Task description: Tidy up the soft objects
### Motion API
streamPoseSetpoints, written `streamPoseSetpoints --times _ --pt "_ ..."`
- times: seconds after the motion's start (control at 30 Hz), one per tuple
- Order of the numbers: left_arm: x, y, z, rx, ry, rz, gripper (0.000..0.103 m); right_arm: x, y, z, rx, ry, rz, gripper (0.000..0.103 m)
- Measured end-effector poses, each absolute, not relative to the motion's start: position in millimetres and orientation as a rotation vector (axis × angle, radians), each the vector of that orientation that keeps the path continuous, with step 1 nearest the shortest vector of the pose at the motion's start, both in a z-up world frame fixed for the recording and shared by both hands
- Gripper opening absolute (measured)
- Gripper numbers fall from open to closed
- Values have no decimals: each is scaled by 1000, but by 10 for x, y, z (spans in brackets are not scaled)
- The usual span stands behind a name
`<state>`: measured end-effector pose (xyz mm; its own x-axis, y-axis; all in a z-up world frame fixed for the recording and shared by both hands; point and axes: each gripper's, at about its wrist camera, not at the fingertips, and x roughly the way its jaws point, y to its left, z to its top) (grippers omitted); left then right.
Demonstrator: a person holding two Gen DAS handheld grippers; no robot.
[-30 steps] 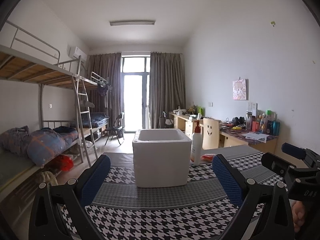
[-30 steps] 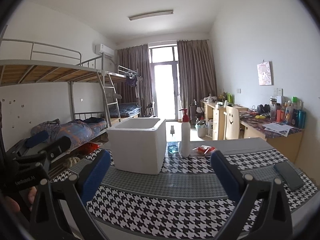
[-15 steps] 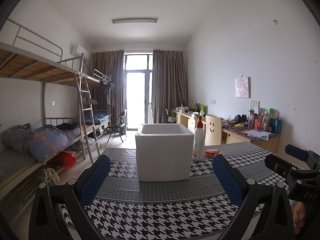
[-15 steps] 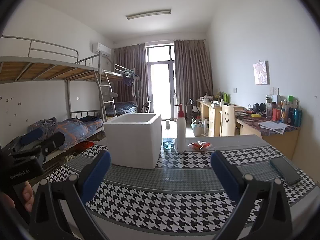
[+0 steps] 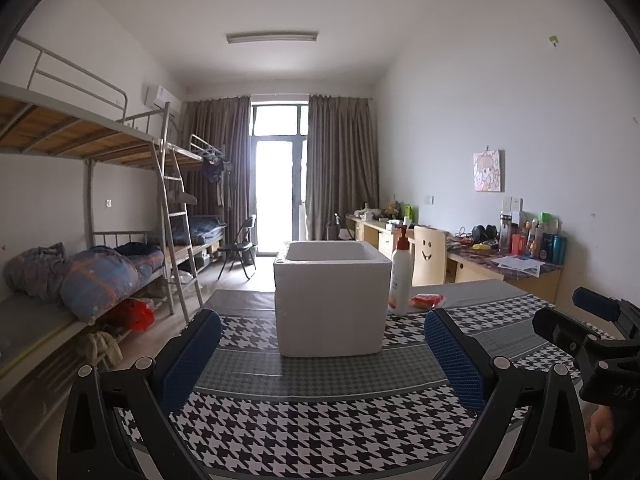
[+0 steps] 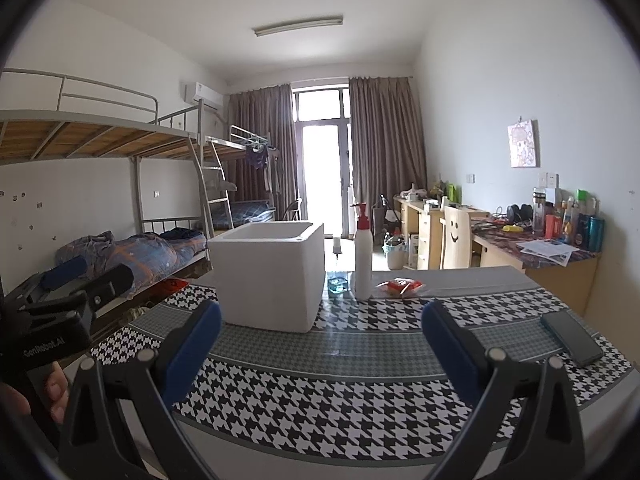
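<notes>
We hover both spread, empty grippers, left gripper [image 5: 322,354] and right gripper [image 6: 322,346], before the white foam box [image 5: 332,300]. We judge the task barely begun; next we must find a soft item, perhaps the red packet [image 6: 400,285].

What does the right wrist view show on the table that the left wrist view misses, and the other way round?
Only the right wrist view shows the dark phone lying flat and a small clear bottle beside the pump bottle. Only the left wrist view shows the right gripper's body from the side; nothing extra on the table. Both show the white foam box, pump bottle, red packet and the checked tablecloth. Both grippers, left gripper and right gripper, are open and empty.
</notes>
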<state>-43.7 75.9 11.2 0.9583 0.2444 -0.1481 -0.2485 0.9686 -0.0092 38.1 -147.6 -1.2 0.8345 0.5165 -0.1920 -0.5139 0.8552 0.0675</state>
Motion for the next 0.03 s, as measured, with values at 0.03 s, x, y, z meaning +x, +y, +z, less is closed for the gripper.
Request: streamPoseSetpoints --times 0.03 --pt "-439 761 108 -31 146 253 102 384 -1478 -15 17 211 551 101"
